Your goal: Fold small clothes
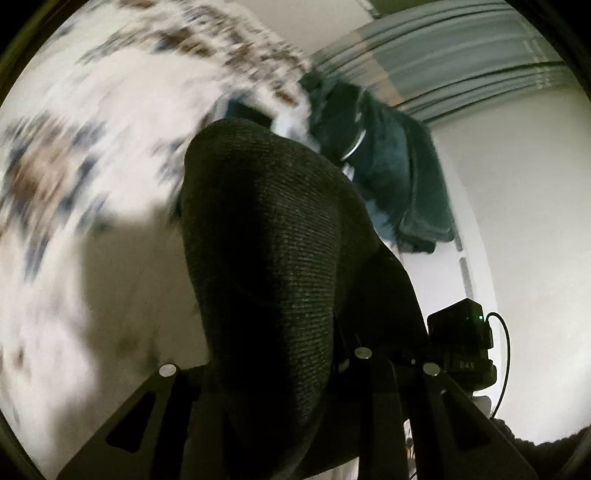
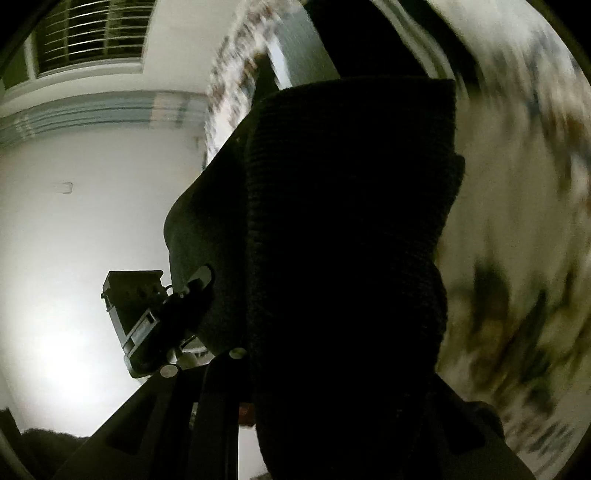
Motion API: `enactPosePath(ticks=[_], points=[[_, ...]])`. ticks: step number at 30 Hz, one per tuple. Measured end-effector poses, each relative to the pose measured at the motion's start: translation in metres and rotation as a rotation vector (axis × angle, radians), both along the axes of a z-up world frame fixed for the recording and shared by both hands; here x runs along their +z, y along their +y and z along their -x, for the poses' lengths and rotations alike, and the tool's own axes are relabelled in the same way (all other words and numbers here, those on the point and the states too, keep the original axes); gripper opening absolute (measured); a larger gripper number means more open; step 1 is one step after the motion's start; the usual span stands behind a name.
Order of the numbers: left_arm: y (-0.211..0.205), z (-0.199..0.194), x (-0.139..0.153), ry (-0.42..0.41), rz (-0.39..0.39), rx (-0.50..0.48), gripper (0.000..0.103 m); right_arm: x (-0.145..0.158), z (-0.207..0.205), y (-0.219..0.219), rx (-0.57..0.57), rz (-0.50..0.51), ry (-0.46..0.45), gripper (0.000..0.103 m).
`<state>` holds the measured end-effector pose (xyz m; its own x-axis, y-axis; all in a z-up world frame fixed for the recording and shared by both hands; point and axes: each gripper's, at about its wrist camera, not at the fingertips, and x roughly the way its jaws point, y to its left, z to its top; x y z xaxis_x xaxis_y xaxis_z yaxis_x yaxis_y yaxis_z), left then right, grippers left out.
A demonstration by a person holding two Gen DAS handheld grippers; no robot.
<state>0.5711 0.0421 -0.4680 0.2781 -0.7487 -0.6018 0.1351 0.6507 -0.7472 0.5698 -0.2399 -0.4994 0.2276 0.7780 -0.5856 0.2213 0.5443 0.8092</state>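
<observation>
A dark ribbed knit garment (image 1: pixel 266 258) fills the middle of the left wrist view and drapes over my left gripper (image 1: pixel 280 373), whose jaws look closed on it. In the right wrist view the same dark knit (image 2: pixel 347 229) covers my right gripper (image 2: pixel 332 387), which also seems shut on the cloth; its fingertips are hidden. Both grippers hold the garment up off the patterned white bedsheet (image 1: pixel 92 155), which is blurred. The other gripper's body shows in each view, right one (image 1: pixel 461 343), left one (image 2: pixel 144 317).
A pile of dark teal clothes (image 1: pixel 391 166) lies on the sheet beyond the garment. A white wall (image 2: pixel 74 240) and a barred window (image 2: pixel 92 33) stand behind. The sheet (image 2: pixel 517 221) spreads to the right in the right wrist view.
</observation>
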Motion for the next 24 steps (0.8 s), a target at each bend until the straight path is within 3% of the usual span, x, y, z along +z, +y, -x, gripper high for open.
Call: enactPosePath(ticks=[6,8,10,13,15,18,20,22,23,24], points=[[-0.041,-0.13,0.01,-0.049,0.007,-0.007,0.02,0.014,-0.125,-0.037,-0.03,0.051,-0.049,0.019],[-0.052,-0.169,-0.004,-0.036,-0.009,-0.019,0.021,0.007,-0.159,-0.045,-0.032,0.076,-0.043,0.019],[-0.063,-0.203,-0.027,0.004,-0.084,-0.033,0.025,-0.007,-0.19,-0.048,-0.024,0.107,-0.025,0.019],[-0.067,-0.234,-0.067,0.122,-0.172,-0.054,0.029,-0.037,-0.217,-0.052,0.015,0.184,0.034,0.019],[-0.063,-0.246,-0.082,0.178,-0.209,-0.048,0.045,-0.051,-0.226,-0.054,0.039,0.253,0.076,0.027],[-0.056,-0.251,-0.078,0.165,-0.222,-0.039,0.05,-0.046,-0.222,-0.07,0.012,0.341,0.074,0.046],[-0.057,-0.249,-0.072,0.142,-0.258,-0.046,0.052,-0.035,-0.222,-0.071,0.012,0.436,0.071,0.05],[-0.058,-0.243,-0.062,0.092,-0.334,-0.022,0.068,-0.026,-0.213,-0.071,0.019,0.588,0.069,0.061],[-0.057,-0.24,-0.055,0.054,-0.375,-0.002,0.084,-0.021,-0.205,-0.073,0.022,0.658,0.075,0.062],[-0.055,-0.235,-0.049,0.022,-0.402,0.014,0.1,-0.018,-0.198,-0.069,0.023,0.734,0.084,0.069]])
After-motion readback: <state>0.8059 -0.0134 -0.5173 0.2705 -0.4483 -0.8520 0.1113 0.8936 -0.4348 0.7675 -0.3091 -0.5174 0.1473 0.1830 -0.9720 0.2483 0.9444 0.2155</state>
